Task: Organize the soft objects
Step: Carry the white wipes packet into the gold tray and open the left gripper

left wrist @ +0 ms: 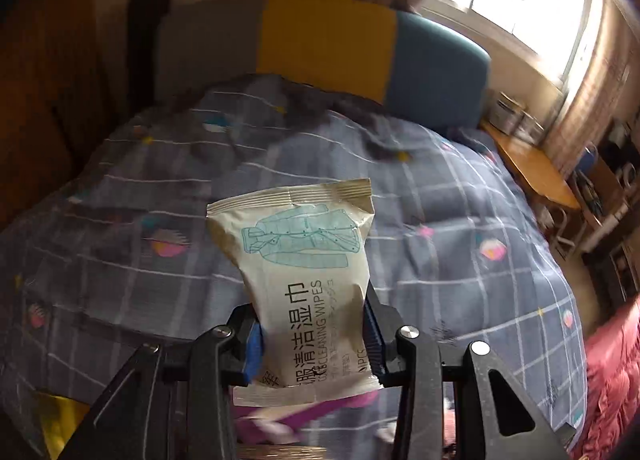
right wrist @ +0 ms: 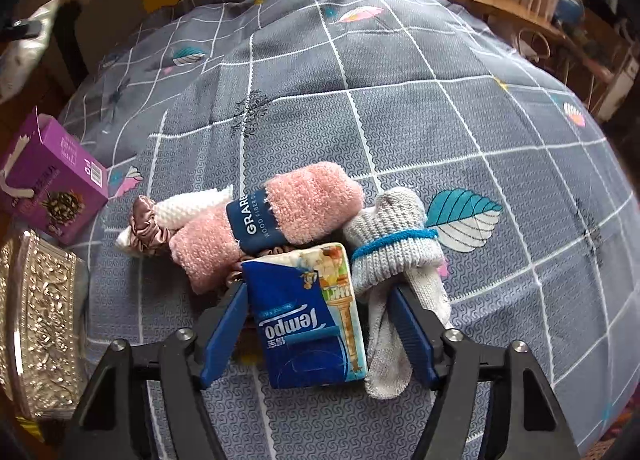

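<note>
Left hand-held gripper on wipes pack, pack's lower text cut off.

The bed is viewed from above and down its length toward the headboard by the left wrist camera; it is seen closer, steeply downward (same grey checked cover), by the right.

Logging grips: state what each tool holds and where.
Left tool clamps the wipes pack across its lower sides. Right tool straddles the Tempo tissue pack, pads not visibly pressing; nothing held.
</note>
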`<state>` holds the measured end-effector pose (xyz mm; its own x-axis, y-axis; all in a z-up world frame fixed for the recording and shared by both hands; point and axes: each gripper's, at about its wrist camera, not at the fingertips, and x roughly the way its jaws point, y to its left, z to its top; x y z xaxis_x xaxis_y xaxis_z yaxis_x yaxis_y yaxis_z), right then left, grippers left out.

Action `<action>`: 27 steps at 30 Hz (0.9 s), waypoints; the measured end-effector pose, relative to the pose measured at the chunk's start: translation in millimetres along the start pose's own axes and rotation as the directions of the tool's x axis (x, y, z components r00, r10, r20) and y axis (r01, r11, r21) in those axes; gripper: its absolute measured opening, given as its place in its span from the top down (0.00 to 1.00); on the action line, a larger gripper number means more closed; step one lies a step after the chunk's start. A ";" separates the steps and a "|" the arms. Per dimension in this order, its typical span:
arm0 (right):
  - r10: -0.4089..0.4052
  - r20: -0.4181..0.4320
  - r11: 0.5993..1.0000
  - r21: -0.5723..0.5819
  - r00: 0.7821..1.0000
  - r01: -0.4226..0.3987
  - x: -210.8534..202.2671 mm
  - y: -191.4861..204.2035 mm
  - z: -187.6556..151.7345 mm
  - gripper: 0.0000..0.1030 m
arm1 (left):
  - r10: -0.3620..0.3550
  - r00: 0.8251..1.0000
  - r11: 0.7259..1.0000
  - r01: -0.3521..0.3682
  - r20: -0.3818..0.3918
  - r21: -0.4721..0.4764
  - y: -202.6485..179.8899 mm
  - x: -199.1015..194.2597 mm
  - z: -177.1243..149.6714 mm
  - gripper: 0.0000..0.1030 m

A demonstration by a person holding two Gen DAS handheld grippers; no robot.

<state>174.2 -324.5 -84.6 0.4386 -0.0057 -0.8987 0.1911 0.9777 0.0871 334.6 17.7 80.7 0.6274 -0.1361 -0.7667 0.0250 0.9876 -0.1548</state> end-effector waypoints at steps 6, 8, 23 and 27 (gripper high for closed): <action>-0.019 -0.018 0.999 -0.030 1.000 0.019 1.9 5.1 -1.6 0.35 | 0.079 0.997 0.987 -0.077 0.010 -0.141 110.8 -26.7 -30.5 0.60; -0.020 -0.018 0.999 -0.031 1.000 0.019 2.3 5.2 -2.1 0.34 | 0.085 0.996 0.981 -0.082 0.011 -0.174 138.3 -35.4 -51.2 0.60; -0.047 0.021 0.994 -0.097 0.999 0.049 5.8 17.2 -9.3 0.54 | 0.057 0.994 0.980 -0.074 -0.094 -0.186 202.3 -39.5 -235.4 0.60; -0.047 0.025 0.994 -0.094 0.999 0.049 6.8 17.1 -10.4 0.53 | 0.138 0.980 0.982 -0.154 -0.144 -0.106 194.3 -19.4 -259.2 0.59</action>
<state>171.3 -305.6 -93.7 0.4506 -0.0564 -0.8910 0.1291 0.9916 0.0025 125.6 192.1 -96.0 0.5064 -0.0080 -0.8623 -0.1550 0.9828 -0.1001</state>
